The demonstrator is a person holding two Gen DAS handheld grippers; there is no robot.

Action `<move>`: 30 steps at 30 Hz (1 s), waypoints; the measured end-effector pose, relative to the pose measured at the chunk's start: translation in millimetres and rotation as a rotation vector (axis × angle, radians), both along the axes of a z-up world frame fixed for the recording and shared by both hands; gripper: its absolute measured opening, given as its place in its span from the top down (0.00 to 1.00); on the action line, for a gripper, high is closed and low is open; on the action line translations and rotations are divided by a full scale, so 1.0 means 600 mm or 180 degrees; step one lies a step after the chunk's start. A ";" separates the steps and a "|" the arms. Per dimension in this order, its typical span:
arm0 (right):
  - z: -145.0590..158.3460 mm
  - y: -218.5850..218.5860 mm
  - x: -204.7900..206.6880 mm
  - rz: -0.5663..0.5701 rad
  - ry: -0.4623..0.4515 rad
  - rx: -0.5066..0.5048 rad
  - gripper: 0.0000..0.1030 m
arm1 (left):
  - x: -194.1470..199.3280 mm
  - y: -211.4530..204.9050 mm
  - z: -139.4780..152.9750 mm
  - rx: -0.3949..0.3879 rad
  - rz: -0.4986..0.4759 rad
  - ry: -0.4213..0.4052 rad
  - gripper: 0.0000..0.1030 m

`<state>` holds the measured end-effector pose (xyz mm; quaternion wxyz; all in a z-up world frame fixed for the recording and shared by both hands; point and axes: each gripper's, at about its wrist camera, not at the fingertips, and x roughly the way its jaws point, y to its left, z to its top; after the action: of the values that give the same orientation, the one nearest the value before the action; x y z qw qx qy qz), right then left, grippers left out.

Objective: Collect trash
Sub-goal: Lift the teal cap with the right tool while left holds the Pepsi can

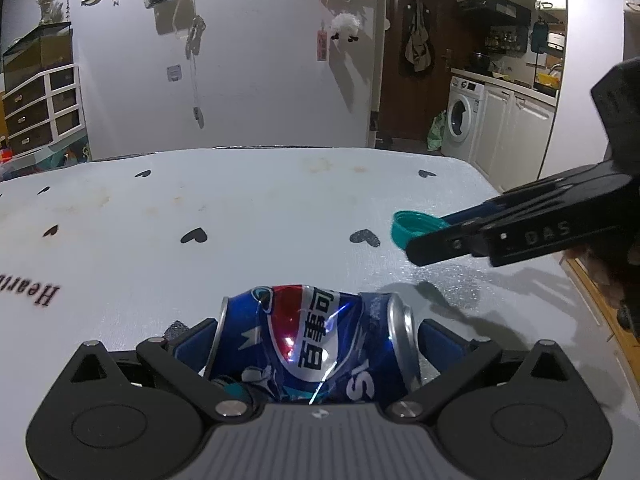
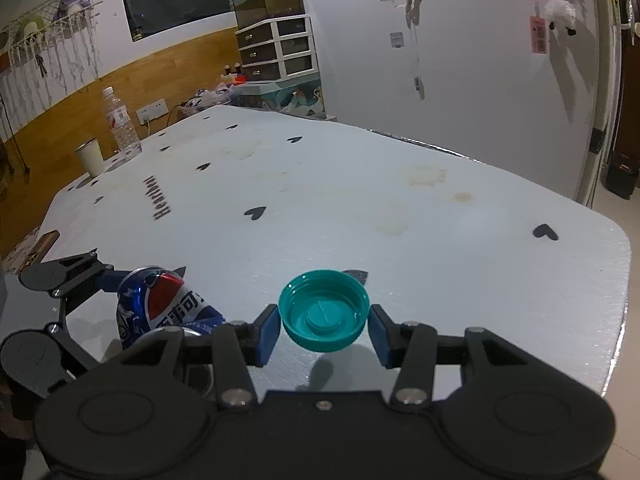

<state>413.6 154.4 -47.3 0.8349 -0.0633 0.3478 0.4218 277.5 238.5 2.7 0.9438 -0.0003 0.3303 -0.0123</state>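
Crushed blue Pepsi aluminium can clamped crosswise in left gripper, bottom centre; round teal plastic bottle cap, open side up, pinched by right gripper above white heart-print table.

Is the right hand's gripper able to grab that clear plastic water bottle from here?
Probably not now: the right gripper already holds the teal plastic cap, and the clear plastic water bottle stands across the table.

Table top mostly bare ahead of both grippers: open passage across middle and to the far edge. Obstacles at far left edge only: bottle and cup, just beside each other. Right gripper with cap sits near can, narrowing the gap between them.
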 end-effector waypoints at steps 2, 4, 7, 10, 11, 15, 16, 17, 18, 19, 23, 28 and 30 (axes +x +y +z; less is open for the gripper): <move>-0.003 0.002 0.000 0.0006 0.0012 0.0006 0.53 | -0.003 -0.002 0.002 -0.0006 -0.0025 -0.0005 0.00; -0.006 0.003 0.001 0.0009 0.0022 0.0009 0.53 | -0.005 -0.002 0.003 -0.0012 -0.0056 -0.0002 0.00; -0.008 0.003 0.002 0.0008 0.0028 0.0001 0.53 | -0.010 -0.005 0.001 0.0024 -0.0085 0.0002 0.04; -0.011 0.003 0.002 0.0002 0.0028 -0.0019 0.53 | -0.008 0.000 0.003 -0.0005 -0.0069 -0.0013 0.09; -0.011 0.003 0.002 0.0002 0.0032 -0.0018 0.53 | -0.008 0.001 0.003 -0.0013 -0.0065 -0.0021 0.10; -0.012 0.005 -0.005 0.0014 0.0020 -0.0037 0.53 | -0.007 0.004 0.004 -0.0042 -0.0027 -0.0069 0.10; -0.011 0.005 -0.007 0.0010 0.0012 -0.0035 0.53 | -0.007 0.005 0.005 -0.0053 -0.0003 -0.0092 0.10; -0.009 0.004 -0.010 0.0003 -0.0001 -0.0027 0.53 | -0.007 0.007 0.006 -0.0062 0.0014 -0.0108 0.10; -0.007 0.001 -0.012 -0.0002 -0.0010 -0.0017 0.53 | -0.007 0.007 0.007 -0.0071 0.0032 -0.0130 0.11; -0.004 -0.001 -0.013 -0.0005 -0.0015 -0.0010 0.53 | -0.008 0.008 0.008 -0.0078 0.0048 -0.0150 0.11; 0.006 -0.014 -0.024 -0.0037 -0.0067 0.0005 0.53 | -0.009 0.004 0.010 -0.0106 0.0082 -0.0210 0.11; 0.014 -0.037 -0.042 -0.0075 -0.0119 -0.0009 0.53 | -0.016 -0.006 0.012 -0.0129 0.0151 -0.0283 0.11; 0.019 -0.050 -0.049 -0.0102 -0.0126 0.0009 0.53 | -0.019 -0.013 0.012 -0.0144 0.0141 -0.0279 0.11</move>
<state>384.3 124.2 -36.2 0.8484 -0.0648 0.3316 0.4075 266.3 230.7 9.8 0.9572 -0.0284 0.2881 0.0012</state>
